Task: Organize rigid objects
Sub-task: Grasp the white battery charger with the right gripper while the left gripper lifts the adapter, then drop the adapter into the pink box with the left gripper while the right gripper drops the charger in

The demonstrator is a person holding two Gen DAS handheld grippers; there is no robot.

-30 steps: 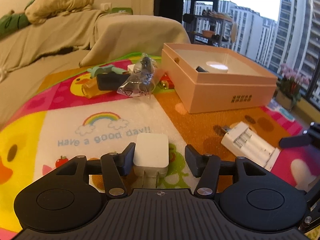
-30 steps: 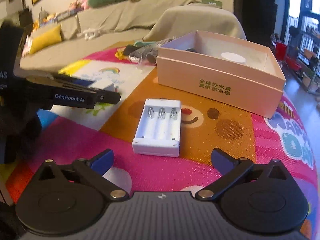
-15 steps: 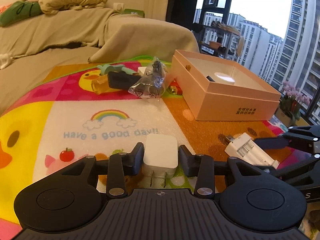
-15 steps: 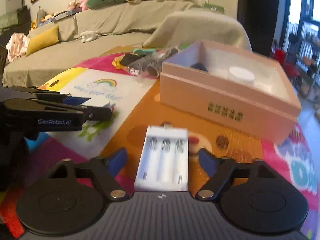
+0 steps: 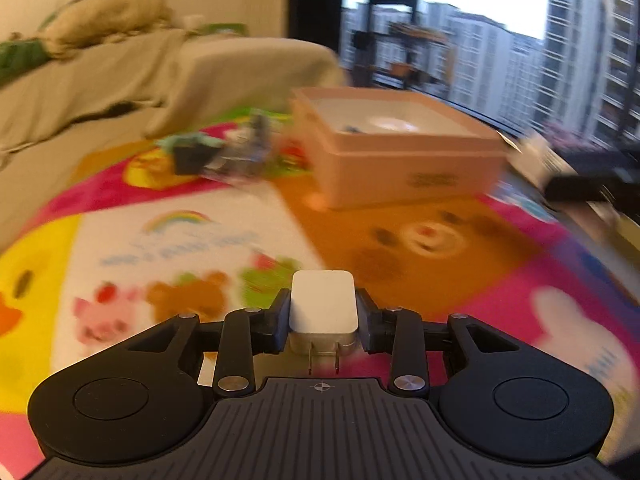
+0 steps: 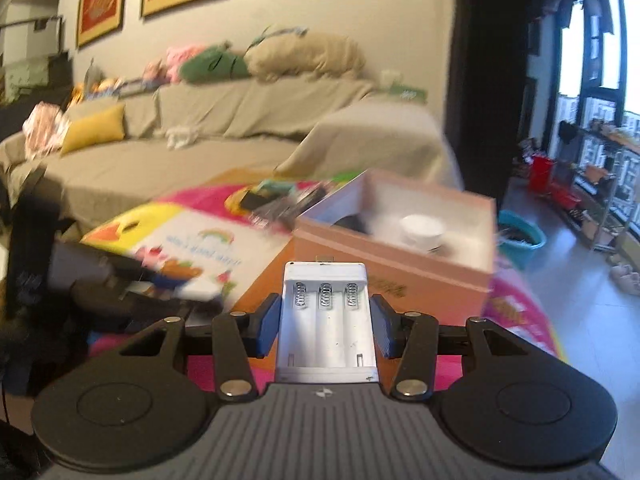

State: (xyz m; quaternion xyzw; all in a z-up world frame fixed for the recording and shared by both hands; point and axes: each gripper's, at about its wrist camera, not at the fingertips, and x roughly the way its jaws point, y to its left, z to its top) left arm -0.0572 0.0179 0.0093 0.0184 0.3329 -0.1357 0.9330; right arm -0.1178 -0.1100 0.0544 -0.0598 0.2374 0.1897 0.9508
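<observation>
My left hand-held gripper [image 5: 323, 316] clamps a white plug adapter [image 5: 322, 307], prongs pointing back at me. My right hand-held gripper [image 6: 326, 322] grips a white three-slot battery charger [image 6: 326, 320], empty, springs far end. The pink box [image 6: 404, 240] sits open ahead, holding a white round jar [image 6: 422, 230].

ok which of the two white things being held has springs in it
The battery holder in the right gripper; the left gripper holds a plain plug with prongs.

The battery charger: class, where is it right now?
The battery charger sits clamped in the right tongs, raised in front of the pink box.
</observation>
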